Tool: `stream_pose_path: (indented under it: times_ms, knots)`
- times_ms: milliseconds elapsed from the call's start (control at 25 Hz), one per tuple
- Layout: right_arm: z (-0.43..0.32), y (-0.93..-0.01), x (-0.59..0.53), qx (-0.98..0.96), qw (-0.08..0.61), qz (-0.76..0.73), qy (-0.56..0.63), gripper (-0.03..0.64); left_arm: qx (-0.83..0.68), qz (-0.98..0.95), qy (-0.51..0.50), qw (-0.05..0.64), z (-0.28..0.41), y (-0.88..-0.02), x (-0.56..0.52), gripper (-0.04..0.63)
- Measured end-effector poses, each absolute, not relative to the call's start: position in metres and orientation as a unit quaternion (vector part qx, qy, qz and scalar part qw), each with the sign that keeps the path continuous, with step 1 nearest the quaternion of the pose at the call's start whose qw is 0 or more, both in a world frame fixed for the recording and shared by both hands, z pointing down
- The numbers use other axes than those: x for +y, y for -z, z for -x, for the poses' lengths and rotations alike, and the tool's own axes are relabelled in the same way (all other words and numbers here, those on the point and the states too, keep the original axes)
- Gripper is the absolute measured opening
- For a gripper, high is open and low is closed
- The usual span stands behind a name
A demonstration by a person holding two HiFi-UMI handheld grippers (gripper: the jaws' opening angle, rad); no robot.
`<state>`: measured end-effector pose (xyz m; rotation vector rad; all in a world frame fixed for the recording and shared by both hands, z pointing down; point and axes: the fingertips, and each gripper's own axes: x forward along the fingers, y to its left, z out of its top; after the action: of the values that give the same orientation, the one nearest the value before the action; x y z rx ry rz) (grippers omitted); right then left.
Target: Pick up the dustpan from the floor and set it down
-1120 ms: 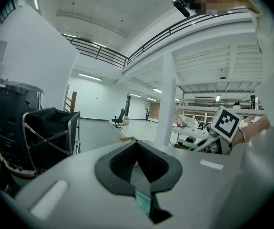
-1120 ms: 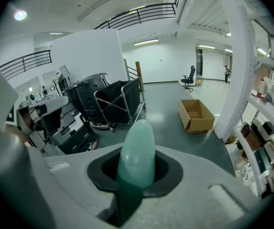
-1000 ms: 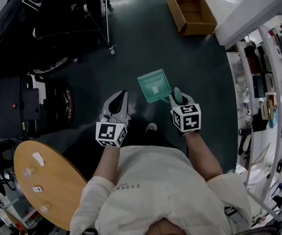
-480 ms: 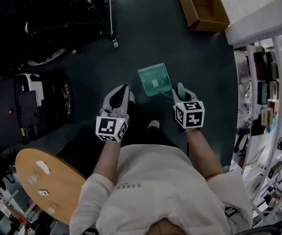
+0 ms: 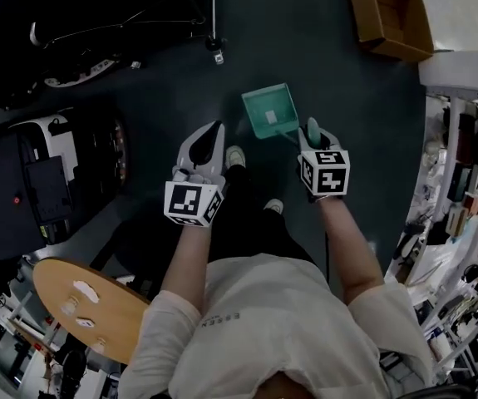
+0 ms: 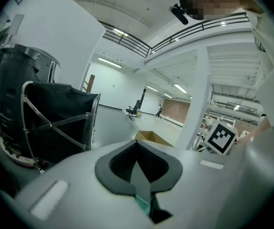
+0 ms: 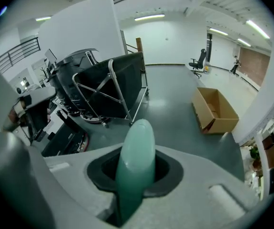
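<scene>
The teal dustpan [image 5: 270,113] hangs low over the dark floor ahead of the person's feet, its pan tilted away. Its rounded handle [image 7: 136,161] sticks up between the jaws of my right gripper [image 5: 311,133], which is shut on it. I cannot tell whether the pan touches the floor. My left gripper [image 5: 209,138] is beside it on the left, level with the right one and apart from the dustpan. Its jaws are shut with nothing in them, and in the left gripper view a sliver of teal shows through the slot of the left gripper [image 6: 139,157].
An open cardboard box [image 5: 388,13] lies on the floor at the far right, next to a white shelf unit [image 5: 463,181] full of small items. A black folding cart [image 5: 139,15] and a dark machine [image 5: 39,181] stand left. A round wooden table [image 5: 89,306] is behind on the left.
The person has stepped forward; both grippers and the dustpan have moved ahead and lower together. The cardboard box has slid toward the view's top right. The grip on the handle is unchanged.
</scene>
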<state>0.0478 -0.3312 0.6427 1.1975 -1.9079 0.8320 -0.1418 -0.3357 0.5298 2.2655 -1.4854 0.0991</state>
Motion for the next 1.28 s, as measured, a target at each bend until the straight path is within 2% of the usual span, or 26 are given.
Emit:
stream_pose_path:
  times_ms: [400, 760, 880, 1000, 1280]
  knots:
    - [-0.007, -0.73, -0.377, -0.714, 0.396, -0.46, -0.349, 0.052, -0.527, -0.81, -0.043, 0.253, 0.168, -0.596, -0.367, 0.015]
    - [0.006, -0.737, -0.42, -0.71, 0.375, -0.492, -0.338, 0.052, -0.523, -0.808, -0.034, 0.271, 0.167, -0.615, -0.377, 0.015]
    - [0.011, -0.739, -0.426, -0.709, 0.377, -0.485, -0.346, 0.116, -0.515, -0.809, -0.033, 0.282, 0.166, -0.621, -0.376, 0.015]
    - [0.013, -0.733, -0.427, -0.712, 0.368, -0.496, -0.333, 0.262, -0.507, -0.81, -0.034, 0.292, 0.166, -0.623, -0.37, 0.015]
    - [0.008, -0.682, -0.418, -0.732, 0.34, -0.507, -0.303, 0.288, -0.511, -0.815, -0.023, 0.272, 0.169, -0.593, -0.362, 0.015]
